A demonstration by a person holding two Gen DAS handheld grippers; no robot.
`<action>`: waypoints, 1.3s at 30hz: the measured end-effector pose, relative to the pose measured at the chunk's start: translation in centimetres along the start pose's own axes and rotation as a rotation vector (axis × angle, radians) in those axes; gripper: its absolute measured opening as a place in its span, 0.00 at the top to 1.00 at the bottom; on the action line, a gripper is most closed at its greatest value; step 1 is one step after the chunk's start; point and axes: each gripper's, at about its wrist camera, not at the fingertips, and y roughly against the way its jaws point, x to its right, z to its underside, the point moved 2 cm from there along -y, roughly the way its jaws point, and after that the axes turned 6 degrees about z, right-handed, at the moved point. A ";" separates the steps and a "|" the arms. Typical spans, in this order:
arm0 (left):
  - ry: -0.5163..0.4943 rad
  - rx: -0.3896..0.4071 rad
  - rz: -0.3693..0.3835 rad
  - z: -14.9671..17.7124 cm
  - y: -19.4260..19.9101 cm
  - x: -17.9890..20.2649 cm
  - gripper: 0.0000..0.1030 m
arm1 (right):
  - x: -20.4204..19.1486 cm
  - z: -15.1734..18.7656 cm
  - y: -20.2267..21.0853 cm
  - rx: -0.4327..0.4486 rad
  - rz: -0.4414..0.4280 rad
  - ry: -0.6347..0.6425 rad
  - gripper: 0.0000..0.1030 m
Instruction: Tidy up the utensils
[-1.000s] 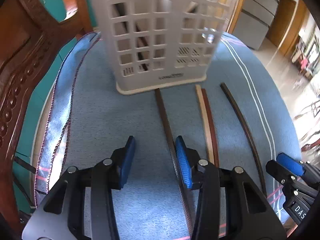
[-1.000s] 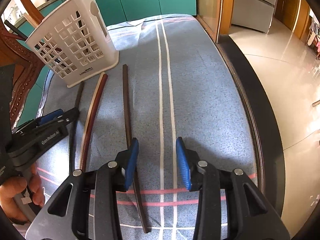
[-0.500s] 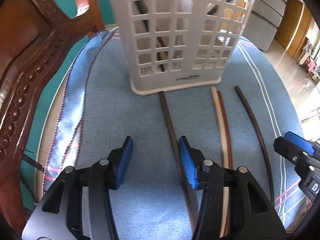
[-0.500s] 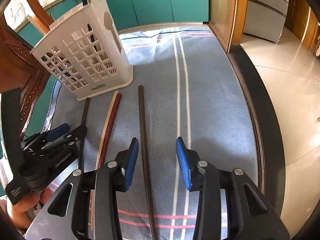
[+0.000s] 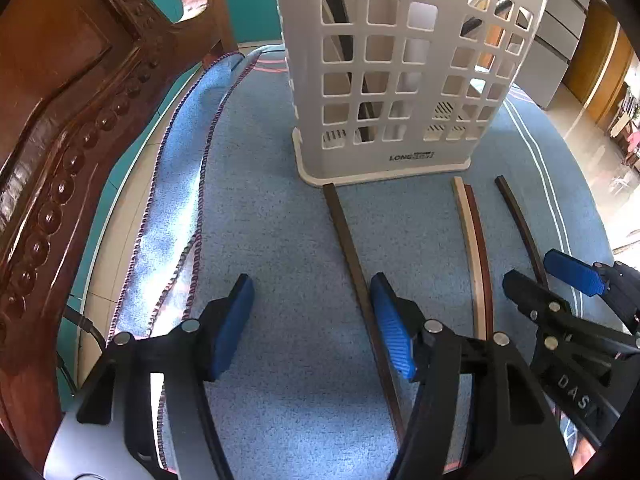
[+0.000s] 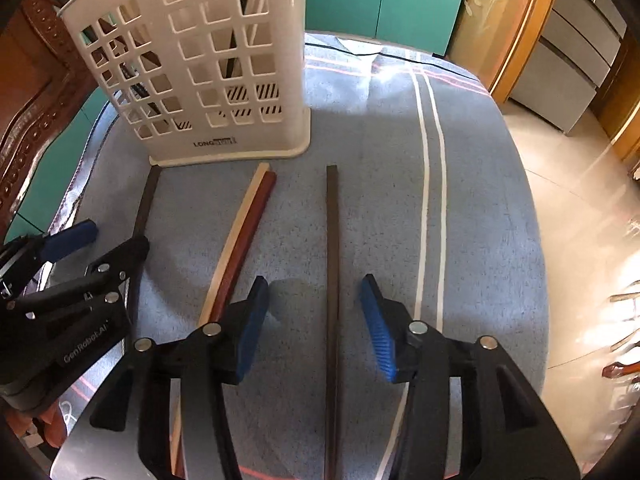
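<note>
Our right hand-held gripper is spread wide, straddling a dark chopstick mid-frame. Our left hand-held gripper gapes too, empty, below the white basket.

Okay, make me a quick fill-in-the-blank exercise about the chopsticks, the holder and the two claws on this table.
1. The number of chopsticks lying loose on the cloth is ____.
2. The right claw, jaws apart, straddles a single ____ coloured chopstick.
3. The pale chopstick lies touching a ____ coloured one.
4. The left claw is ____, gripping nothing.

Missing words: four; dark brown; reddish; open
</note>
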 end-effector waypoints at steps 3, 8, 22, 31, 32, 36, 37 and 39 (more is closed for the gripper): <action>0.001 0.006 -0.002 0.0 -0.1 0.0 0.39 | 0.3 0.0 -0.1 0.011 0.003 -0.002 0.54; 0.024 0.084 0.004 -0.4 -0.7 0.0 0.35 | 1.0 -0.1 -0.5 0.062 0.022 -0.026 0.45; 0.040 0.104 0.002 -3.2 -3.5 -1.5 0.02 | 2.8 -1.9 -3.2 0.127 0.056 -0.091 0.02; 0.044 0.105 0.002 -3.0 -3.5 -2.0 0.02 | 2.8 -2.0 -3.3 0.126 0.055 -0.091 0.02; 0.044 0.105 0.002 -3.0 -3.6 -2.0 0.02 | 2.8 -2.0 -3.3 0.126 0.055 -0.091 0.02; 0.044 0.105 0.002 -3.0 -3.5 -1.9 0.02 | 2.8 -1.9 -3.2 0.126 0.055 -0.091 0.02; 0.044 0.105 0.002 -3.0 -3.6 -2.0 0.02 | 2.8 -1.9 -3.3 0.126 0.055 -0.091 0.02; 0.044 0.105 0.002 -3.0 -3.5 -1.9 0.02 | 2.8 -1.9 -3.2 0.126 0.055 -0.091 0.02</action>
